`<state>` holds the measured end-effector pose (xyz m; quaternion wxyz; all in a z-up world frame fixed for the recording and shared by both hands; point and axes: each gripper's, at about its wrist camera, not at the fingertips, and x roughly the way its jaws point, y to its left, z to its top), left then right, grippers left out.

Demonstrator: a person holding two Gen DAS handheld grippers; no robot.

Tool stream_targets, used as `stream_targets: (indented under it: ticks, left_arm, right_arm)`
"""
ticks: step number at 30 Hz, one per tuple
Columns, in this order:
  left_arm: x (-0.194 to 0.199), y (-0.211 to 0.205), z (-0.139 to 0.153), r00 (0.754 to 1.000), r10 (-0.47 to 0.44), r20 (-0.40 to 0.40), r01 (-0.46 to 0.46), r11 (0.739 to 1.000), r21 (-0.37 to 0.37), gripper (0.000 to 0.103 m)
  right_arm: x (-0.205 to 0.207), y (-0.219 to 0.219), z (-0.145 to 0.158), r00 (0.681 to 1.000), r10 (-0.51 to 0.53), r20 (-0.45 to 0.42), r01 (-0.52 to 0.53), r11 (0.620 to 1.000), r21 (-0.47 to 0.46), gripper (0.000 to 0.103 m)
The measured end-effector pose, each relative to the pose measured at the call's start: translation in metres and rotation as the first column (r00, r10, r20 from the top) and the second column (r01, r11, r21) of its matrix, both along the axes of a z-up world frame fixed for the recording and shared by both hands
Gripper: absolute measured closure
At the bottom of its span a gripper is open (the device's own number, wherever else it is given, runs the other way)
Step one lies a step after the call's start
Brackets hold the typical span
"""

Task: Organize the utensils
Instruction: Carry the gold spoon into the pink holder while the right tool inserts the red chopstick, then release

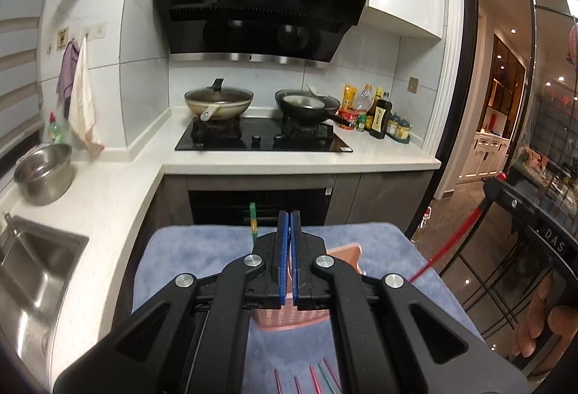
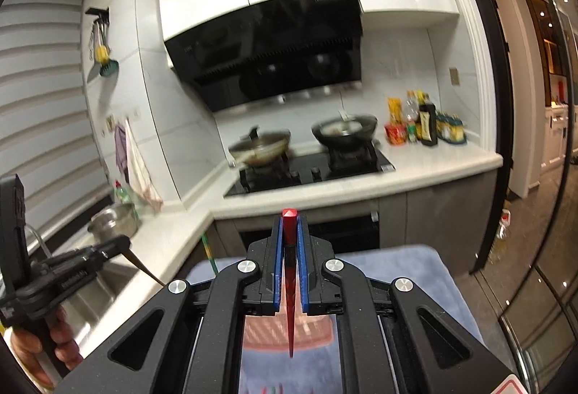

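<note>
Right gripper [image 2: 289, 238] is clamped on a red chopstick [image 2: 289, 285], which stands nearly upright between the blue pads [image 2: 276, 271], its thin tip pointing down over a pink basket [image 2: 260, 332] on the blue towel [image 2: 397, 271]. Left gripper [image 1: 289, 235] has its pads pressed almost together with nothing visible between them, and it hovers over the same pink basket [image 1: 346, 251]. More red and green chopsticks [image 1: 318, 376] lie on the towel [image 1: 188, 249] below, about 5 of them, though the gripper body hides part of the row. 1 green stick [image 1: 253, 219] stands beyond the basket.
</note>
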<state>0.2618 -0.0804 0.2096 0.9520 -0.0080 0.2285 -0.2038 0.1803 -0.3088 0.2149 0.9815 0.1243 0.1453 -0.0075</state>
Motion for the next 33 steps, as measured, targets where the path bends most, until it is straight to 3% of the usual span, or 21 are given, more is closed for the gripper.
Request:
stream_targets:
  ticks: [9, 21, 33]
  left_arm:
    - [0.041, -0.012, -0.006, 0.999, 0.011, -0.031, -0.011, 1.0, 0.001, 0.102]
    - [0.075, -0.012, -0.06, 0.989, 0.037, -0.141, -0.031, 0.999, 0.045, 0.102]
    - [0.083, -0.014, -0.078, 0.981, 0.044, -0.188, -0.036, 0.998, 0.045, 0.1]
  right_arm:
    - [0.061, 0.011, 0.016, 0.998, 0.02, 0.054, -0.021, 0.999, 0.027, 0.096]
    - [0.106, 0.018, -0.052, 0.994, 0.029, -0.106, -0.026, 0.999, 0.029, 0.096]
    - [0.115, 0.014, -0.072, 0.987, 0.023, -0.161, -0.018, 0.999, 0.029, 0.095]
